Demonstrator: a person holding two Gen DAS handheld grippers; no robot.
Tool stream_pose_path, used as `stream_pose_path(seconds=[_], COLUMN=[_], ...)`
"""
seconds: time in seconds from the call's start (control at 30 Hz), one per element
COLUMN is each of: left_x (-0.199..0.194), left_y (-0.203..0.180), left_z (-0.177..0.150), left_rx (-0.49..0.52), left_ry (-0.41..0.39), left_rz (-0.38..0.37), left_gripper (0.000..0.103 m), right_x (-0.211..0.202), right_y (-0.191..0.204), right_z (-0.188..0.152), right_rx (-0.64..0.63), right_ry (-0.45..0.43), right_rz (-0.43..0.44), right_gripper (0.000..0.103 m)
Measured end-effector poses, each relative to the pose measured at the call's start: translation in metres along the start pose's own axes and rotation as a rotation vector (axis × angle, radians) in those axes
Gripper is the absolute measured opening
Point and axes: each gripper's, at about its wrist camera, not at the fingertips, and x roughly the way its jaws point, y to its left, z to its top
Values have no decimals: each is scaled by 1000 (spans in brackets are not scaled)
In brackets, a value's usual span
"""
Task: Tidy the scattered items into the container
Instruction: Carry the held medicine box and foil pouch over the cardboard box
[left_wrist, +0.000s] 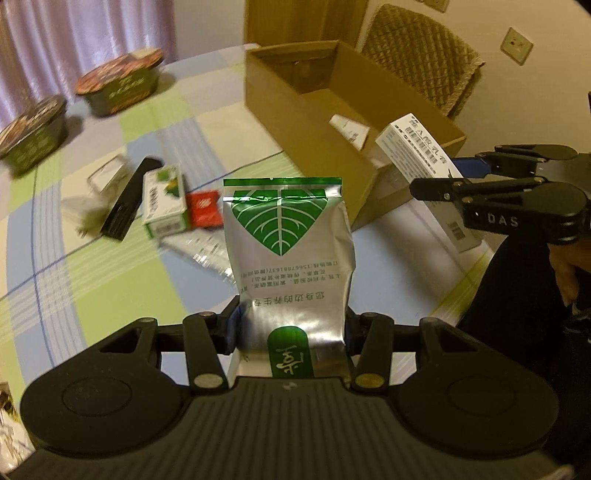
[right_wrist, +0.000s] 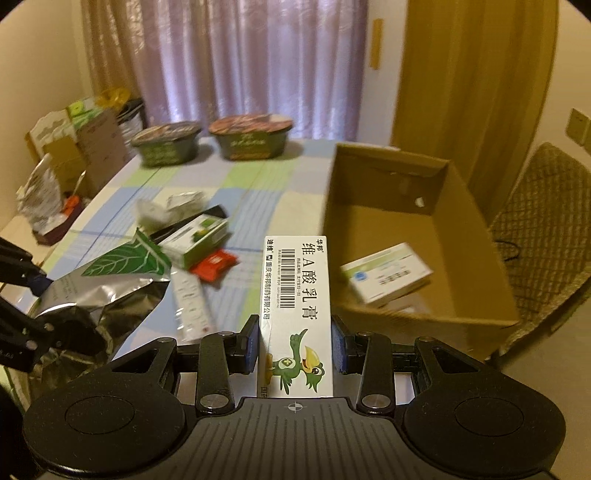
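My left gripper (left_wrist: 291, 325) is shut on a silver foil pouch (left_wrist: 288, 240) with a green leaf print, held upright above the table. In the right wrist view, my right gripper (right_wrist: 295, 343) is shut on a long white ointment box (right_wrist: 297, 295) with a green bird cartoon. Just right of that box stands the open cardboard box (right_wrist: 480, 236), with a white-and-green medicine box (right_wrist: 388, 273) lying inside. The left wrist view shows the cardboard box (left_wrist: 295, 110) ahead and to the right, and the right gripper (left_wrist: 454, 173) holding the ointment box (left_wrist: 417, 151) at its near corner.
On the checked tablecloth lie a green-white carton (left_wrist: 164, 203), a red packet (left_wrist: 203, 214), a black box (left_wrist: 127, 199), clear wrapping (left_wrist: 103, 177) and a foil strip (left_wrist: 199, 251). Two noodle bowls (left_wrist: 118, 83) (left_wrist: 31, 133) stand far left. A woven chair (left_wrist: 424, 55) is behind the box.
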Motion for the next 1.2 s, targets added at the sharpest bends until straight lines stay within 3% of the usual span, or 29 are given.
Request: stream_pose_path(seconds=[0.63, 1.2], left_x=[32, 57], left_y=[-57, -67], left_z=[76, 123], left_rx=[49, -36], left_ry=[-52, -94], left_rz=[-70, -89], left_gripper=[44, 44], right_x=[4, 24], right_y=[-79, -118], right_z=[23, 32], right_rx=[53, 70], right_ry=[-41, -35], right_rz=[-81, -106], right_gripper=[41, 41])
